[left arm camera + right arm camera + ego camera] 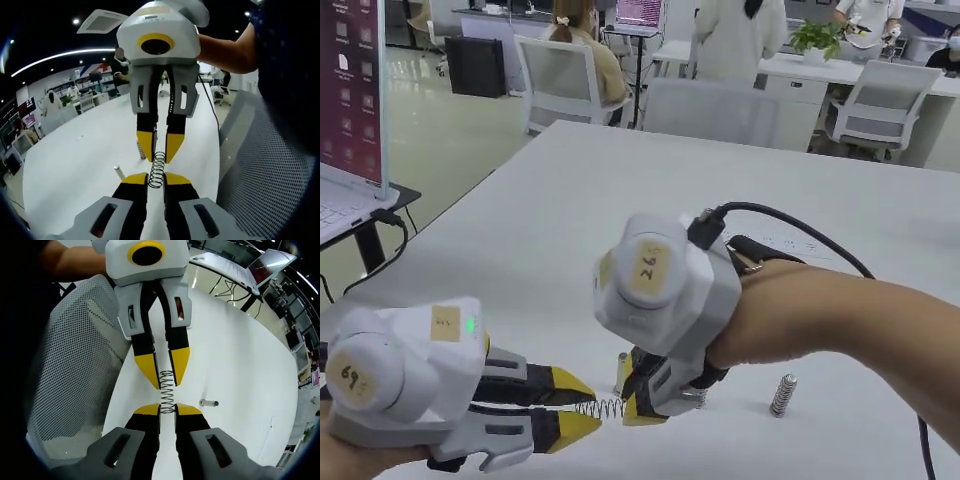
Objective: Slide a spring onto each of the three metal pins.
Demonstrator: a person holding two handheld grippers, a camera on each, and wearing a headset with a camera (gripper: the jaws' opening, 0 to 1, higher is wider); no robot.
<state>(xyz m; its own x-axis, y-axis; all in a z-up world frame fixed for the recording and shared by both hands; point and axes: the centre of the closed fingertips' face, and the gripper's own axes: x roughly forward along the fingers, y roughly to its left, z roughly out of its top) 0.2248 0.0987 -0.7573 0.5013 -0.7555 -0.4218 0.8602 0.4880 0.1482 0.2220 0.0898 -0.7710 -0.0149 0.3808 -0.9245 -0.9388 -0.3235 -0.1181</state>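
left gripper [588,403] and right gripper [632,393] meet tip to tip above the desk's [620,200] near edge, each pinched almost closed on one end of the same spring [605,407]: a handover, i judge, after which one must release and line it up over the bare pin [118,172] just beside them.

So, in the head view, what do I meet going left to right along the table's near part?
Left gripper's yellow-tipped tongs → thin metal coil spring held between both tongs → right gripper's yellow-tipped tongs → second metal coil spring, standing upright.
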